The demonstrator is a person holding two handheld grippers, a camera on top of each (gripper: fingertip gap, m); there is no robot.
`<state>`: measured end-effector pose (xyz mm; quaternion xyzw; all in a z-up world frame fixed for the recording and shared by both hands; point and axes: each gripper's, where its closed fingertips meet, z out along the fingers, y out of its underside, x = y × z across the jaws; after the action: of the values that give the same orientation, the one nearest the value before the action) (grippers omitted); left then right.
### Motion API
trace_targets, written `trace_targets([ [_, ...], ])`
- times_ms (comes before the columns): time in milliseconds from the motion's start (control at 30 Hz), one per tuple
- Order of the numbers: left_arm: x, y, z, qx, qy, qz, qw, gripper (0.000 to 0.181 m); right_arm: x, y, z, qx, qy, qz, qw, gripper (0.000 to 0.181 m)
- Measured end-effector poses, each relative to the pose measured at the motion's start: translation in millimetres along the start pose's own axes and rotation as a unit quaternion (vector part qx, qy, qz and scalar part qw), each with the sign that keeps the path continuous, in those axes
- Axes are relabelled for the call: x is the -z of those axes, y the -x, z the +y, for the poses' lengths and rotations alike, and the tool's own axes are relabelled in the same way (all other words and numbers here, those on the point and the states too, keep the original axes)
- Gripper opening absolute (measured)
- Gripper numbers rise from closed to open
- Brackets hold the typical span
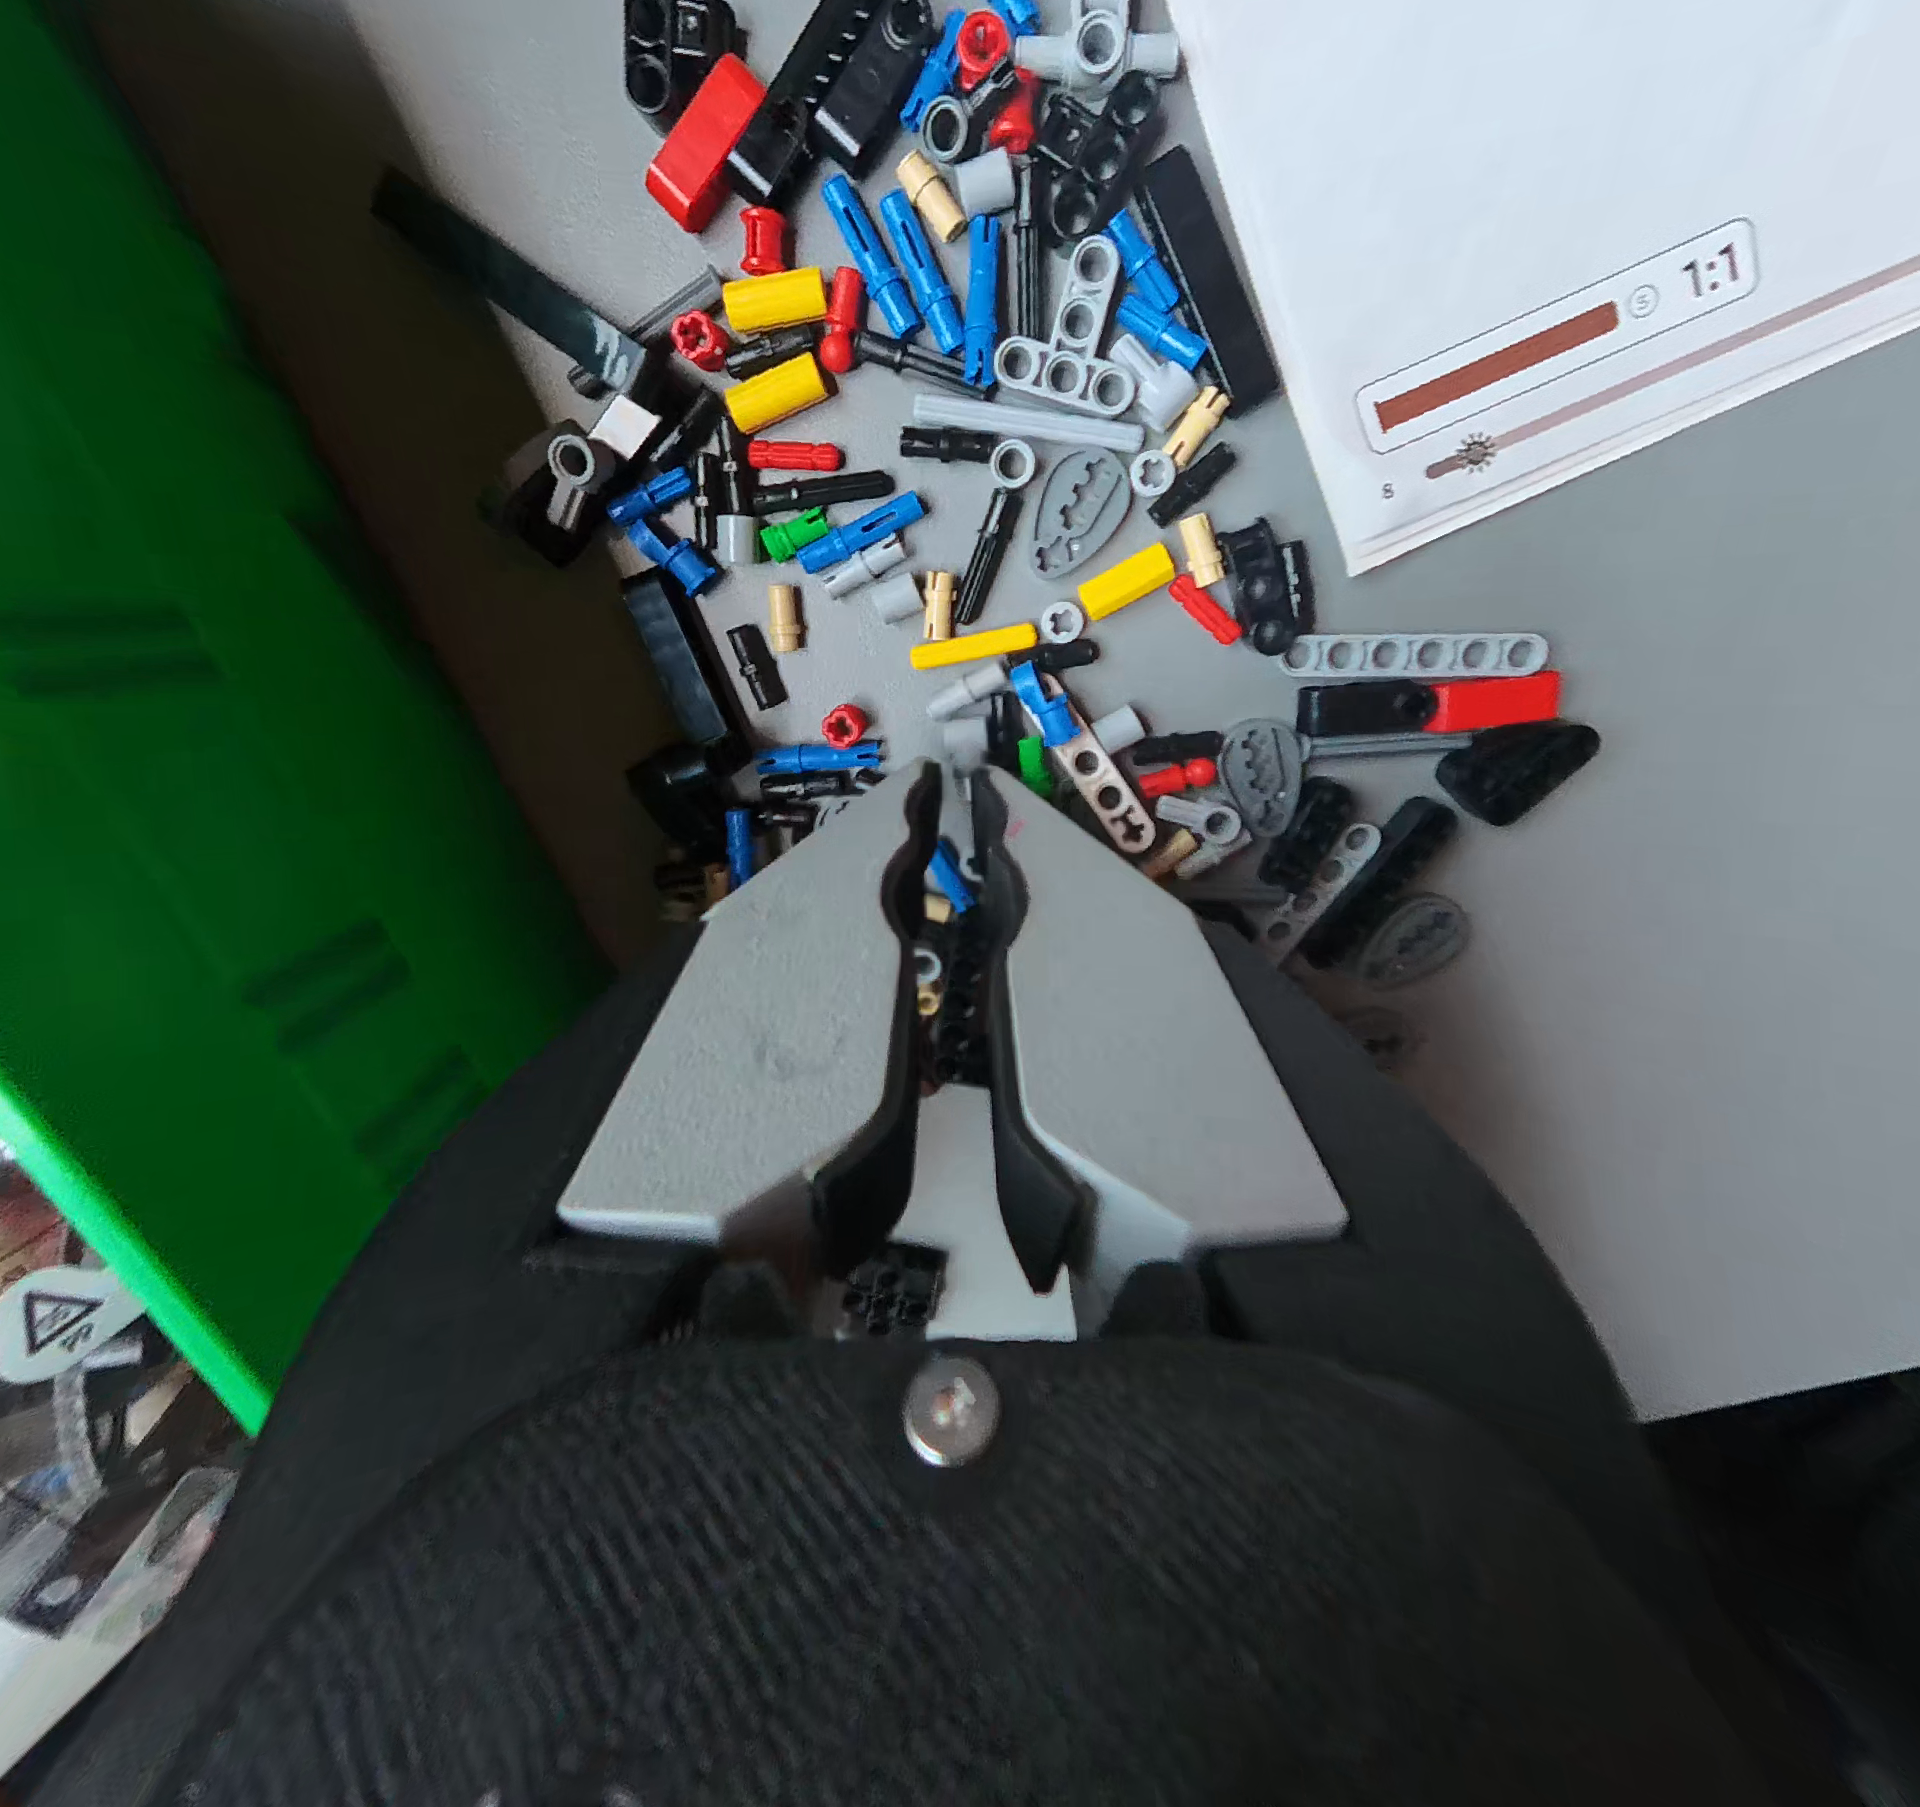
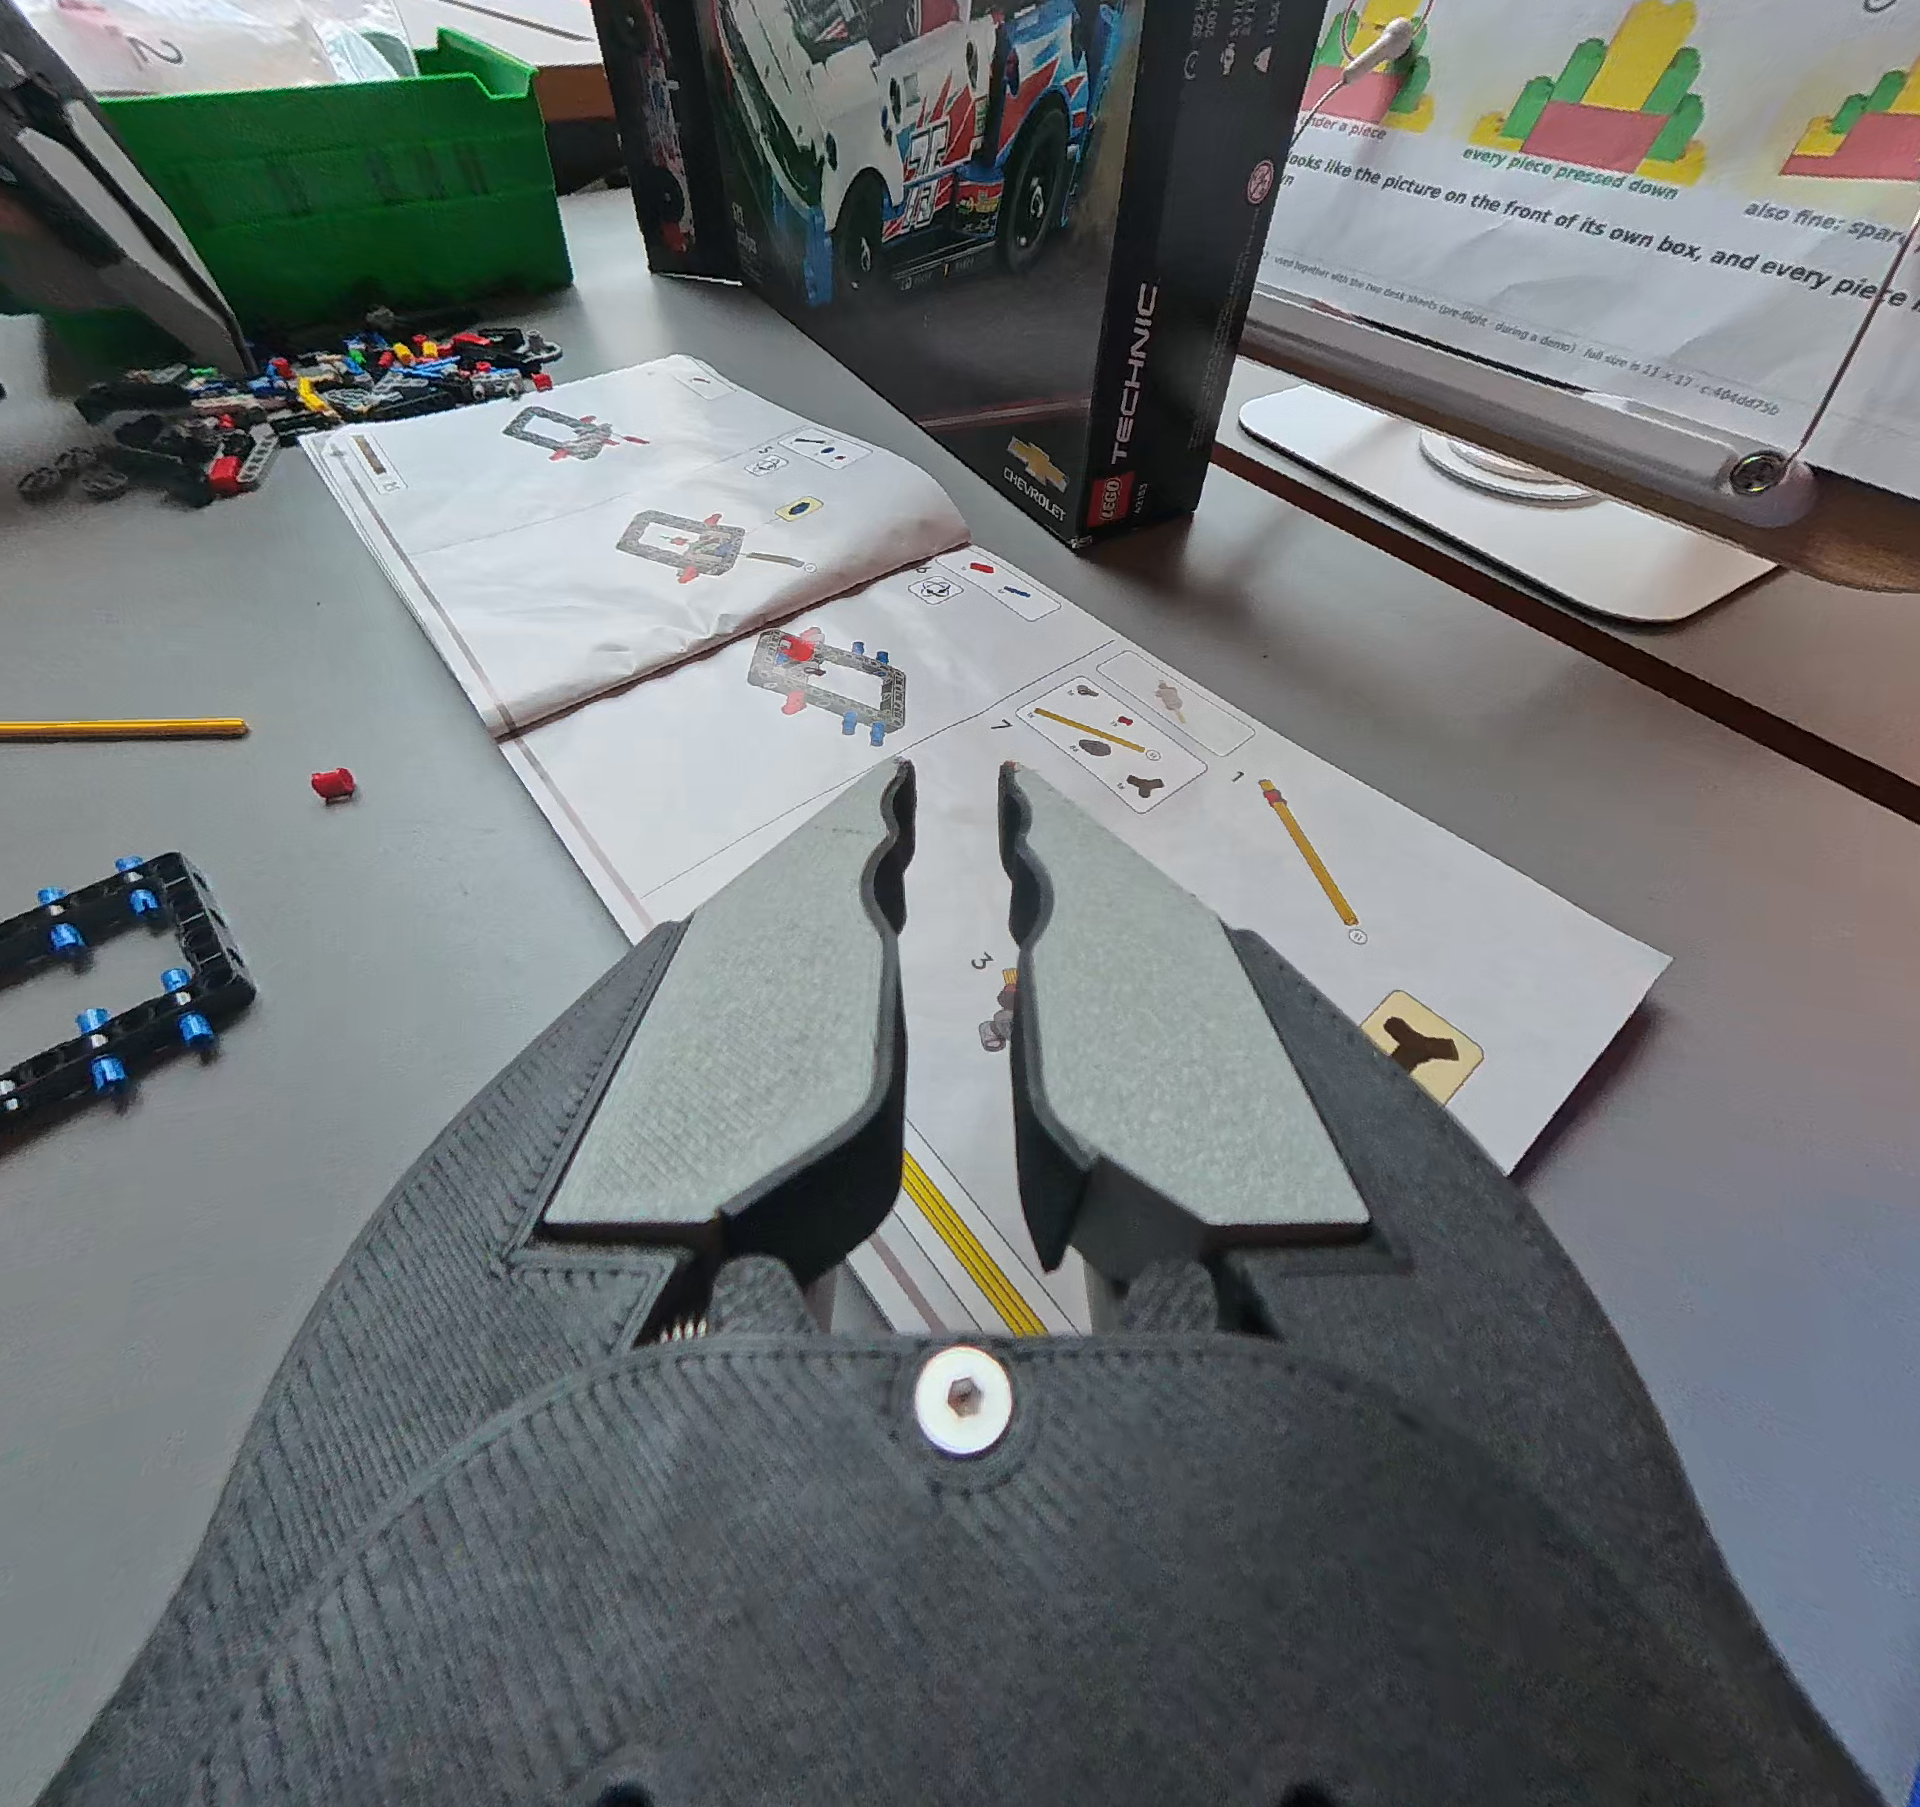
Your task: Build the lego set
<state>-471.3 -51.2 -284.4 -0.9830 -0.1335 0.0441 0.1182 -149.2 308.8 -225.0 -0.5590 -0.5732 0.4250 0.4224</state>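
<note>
In the left wrist view a pile of loose small parts [image 1: 1062, 373] lies on the grey table: blue pins, yellow and red connectors, black and grey beams. My left gripper [image 1: 956, 773] hovers over the near end of the pile, jaws a narrow gap apart, nothing visibly held. In the right wrist view my right gripper [image 2: 956, 770] is open and empty above the open instruction booklet [image 2: 665, 510]. A black frame with blue pins [image 2: 197, 936] lies at the left. A yellow axle [image 2: 125, 728] and a small red piece [image 2: 332, 785] lie beyond it. The pile [image 2: 312, 396] shows far left.
A green bin [image 2: 332, 178] stands behind the pile, also at the left of the left wrist view [image 1: 208, 614]. The set's box [image 2: 935, 147] stands upright behind the booklet. A white stand base [image 2: 1507, 510] and a printed sheet [image 2: 1610, 147] are at the right. The booklet's corner [image 1: 1507, 147] borders the pile. The small red piece [image 2: 332, 785] lies some 20 cm from my right tips, 30 cm from my left tips.
</note>
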Motion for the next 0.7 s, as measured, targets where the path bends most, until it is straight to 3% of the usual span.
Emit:
trace_targets([
  [333, -6.1, -2.0, 2.3, -0.003, 0.018, 0.003, 1.000, 0.006, -1.0, 1.0, 0.9, -0.004, 0.003, -0.005, 1.000, 0.013],
  [500, 19.2, -8.8, -10.2, -0.017, -0.014, -0.016, 1.000, 0.006, -1.7, 3.4, 0.9, -0.002, 0.004, -0.010, 1.000, 0.013],
  [600, 43.2, -36.3, -24.8, -0.051, -0.042, -0.012, 0.998, 0.006, -3.1, 5.1, 0.8, -0.001, 0.005, -0.014, 1.000, 0.013],
  [700, 55.7, -94.0, -41.3, -0.120, -0.074, 0.013, 0.990, 0.006, -3.7, 6.6, 0.0, 0.002, 0.005, -0.017, 1.000, 0.012],
])
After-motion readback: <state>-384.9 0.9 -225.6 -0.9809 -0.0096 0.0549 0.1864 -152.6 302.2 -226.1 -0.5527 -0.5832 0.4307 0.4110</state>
